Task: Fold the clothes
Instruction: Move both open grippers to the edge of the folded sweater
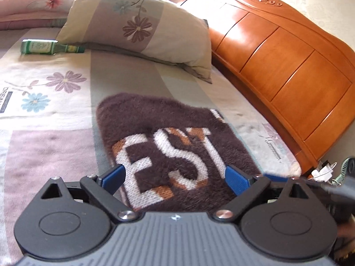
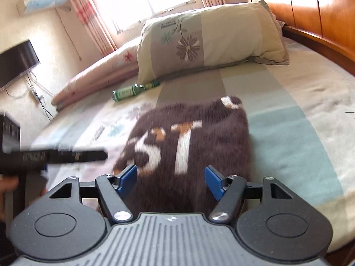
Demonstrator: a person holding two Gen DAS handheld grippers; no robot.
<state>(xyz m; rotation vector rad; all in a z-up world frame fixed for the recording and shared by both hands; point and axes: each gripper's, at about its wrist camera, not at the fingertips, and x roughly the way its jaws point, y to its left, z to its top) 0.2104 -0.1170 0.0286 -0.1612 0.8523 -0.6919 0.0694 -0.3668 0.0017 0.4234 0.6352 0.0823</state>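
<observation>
While both the left hand-held gripper point(image 1: 175, 177) and right hand-held gripper point(image 2: 170, 180) hang spread and empty, the folded brown sweater point(image 1: 168, 141) on the bed point(image 1: 44, 155) could spring open unpressed.

Sweater point(image 1: 173, 146) on bed point(image 1: 48, 146); bottle point(image 1: 51, 47) beside pillow point(image 1: 142, 24) behind it.

Left gripper point(image 1: 175, 177): grey ribbed body, black linkage arms, silver screws at ten and two o'clock, blue pads point(image 1: 114, 175). Right gripper point(image 2: 170, 181) is built the same: round black discs at eight and four o'clock, blue pads point(image 2: 127, 176).
</observation>
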